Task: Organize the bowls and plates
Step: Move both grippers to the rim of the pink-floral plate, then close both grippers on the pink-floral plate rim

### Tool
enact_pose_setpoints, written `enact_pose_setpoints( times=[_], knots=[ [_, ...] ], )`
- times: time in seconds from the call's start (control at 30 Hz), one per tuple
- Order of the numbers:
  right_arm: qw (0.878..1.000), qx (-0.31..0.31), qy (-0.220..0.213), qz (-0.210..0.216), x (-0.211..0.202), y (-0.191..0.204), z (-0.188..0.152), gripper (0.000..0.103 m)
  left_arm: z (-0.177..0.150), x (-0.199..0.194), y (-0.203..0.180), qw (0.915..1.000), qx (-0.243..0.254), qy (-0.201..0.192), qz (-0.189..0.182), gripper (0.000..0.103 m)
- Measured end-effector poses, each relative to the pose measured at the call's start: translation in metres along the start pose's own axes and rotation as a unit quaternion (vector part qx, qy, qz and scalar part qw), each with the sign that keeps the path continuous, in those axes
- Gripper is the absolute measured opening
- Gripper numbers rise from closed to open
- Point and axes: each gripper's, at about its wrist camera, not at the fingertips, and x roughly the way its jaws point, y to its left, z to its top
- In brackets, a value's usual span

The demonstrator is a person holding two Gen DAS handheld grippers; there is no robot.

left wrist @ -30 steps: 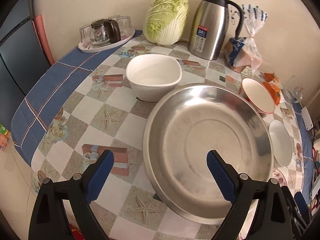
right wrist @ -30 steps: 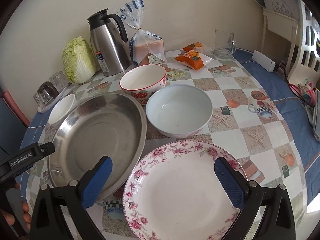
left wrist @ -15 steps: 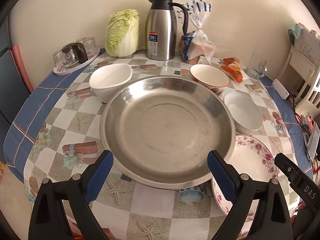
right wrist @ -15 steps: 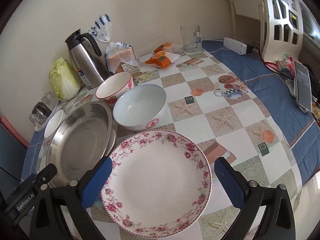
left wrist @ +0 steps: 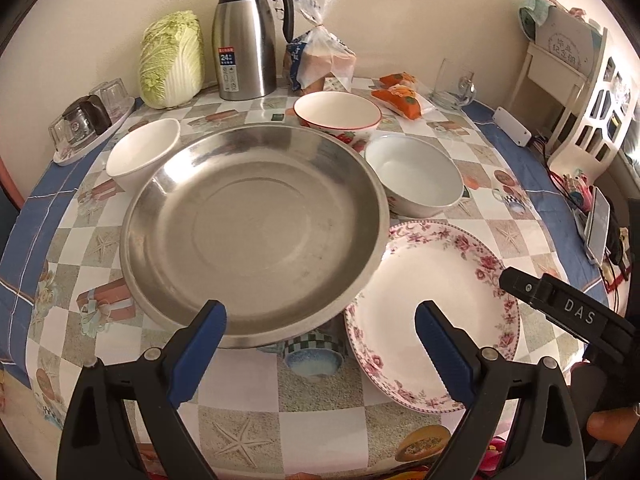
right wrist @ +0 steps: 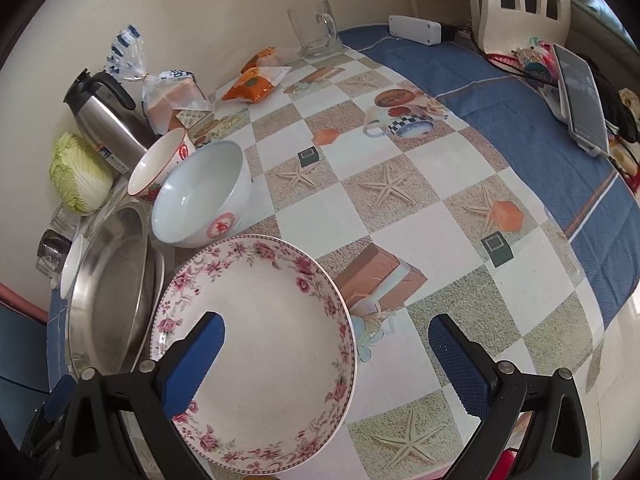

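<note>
Floral plate (right wrist: 256,344) beneath spread right tongs (right wrist: 326,364), left tongs (left wrist: 320,354) spread, cabbage (left wrist: 170,60) unobstructed only left view

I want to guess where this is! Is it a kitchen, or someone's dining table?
Probably a dining table in someone's home. A patterned tablecloth covers it, with a steel thermos jug, a cabbage and bagged bread by the wall. No stove or sink shows.

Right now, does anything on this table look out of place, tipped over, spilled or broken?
Nothing is spilled or visibly broken. One thing stands out: the steel pan is not flat on the table; a white plate peeks out under its right rim, which overhangs the floral plate. All the bowls stand upright and empty.
</note>
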Motion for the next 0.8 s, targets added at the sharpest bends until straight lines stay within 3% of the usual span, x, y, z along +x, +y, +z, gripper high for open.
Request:
enact_pose_setpoints(
  times=[0.23,0.6,0.8],
  knots=[
    [1.000,0.008,0.014,-0.001,0.005,-0.010,0.000,0.103,-0.003,0.006,-0.009,0.9991,-0.011,0.024,-0.034,0.095],
    [0.999,0.018,0.037,0.014,0.012,-0.020,0.003,0.102,-0.011,0.022,-0.026,0.9972,-0.011,0.063,-0.038,0.095],
    [0.998,0.024,0.037,0.037,0.011,-0.020,0.002,0.084,-0.012,0.026,-0.022,0.9954,-0.030,0.074,-0.054,0.094]
  ],
)
